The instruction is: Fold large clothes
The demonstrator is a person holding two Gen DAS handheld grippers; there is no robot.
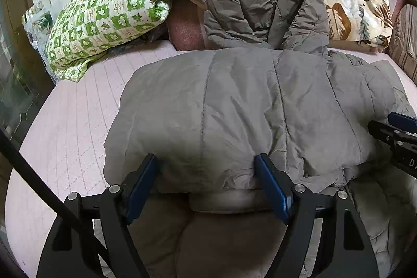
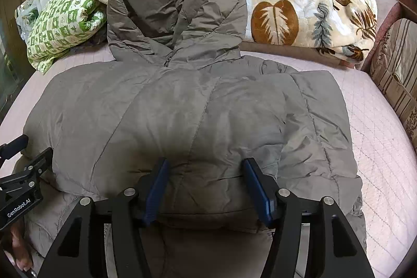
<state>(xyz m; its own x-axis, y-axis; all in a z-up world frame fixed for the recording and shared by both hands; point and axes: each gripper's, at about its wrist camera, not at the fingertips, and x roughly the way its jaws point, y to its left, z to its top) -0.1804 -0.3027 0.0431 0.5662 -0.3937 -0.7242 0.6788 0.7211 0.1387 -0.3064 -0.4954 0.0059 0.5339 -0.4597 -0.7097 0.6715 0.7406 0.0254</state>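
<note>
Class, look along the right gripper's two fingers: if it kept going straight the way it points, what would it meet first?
The right gripper would first meet the grey padded jacket: its folded bulk already sits between the open fingers and fills the view ahead. The hood lies further along, though depth is hard to judge.

I saw soft, even daylight in both views, without glare. The fisheye bent the edges to black corners. A dim, blurred shadow lay on the jacket (image 1: pixel 234 108) near the lens.
</note>
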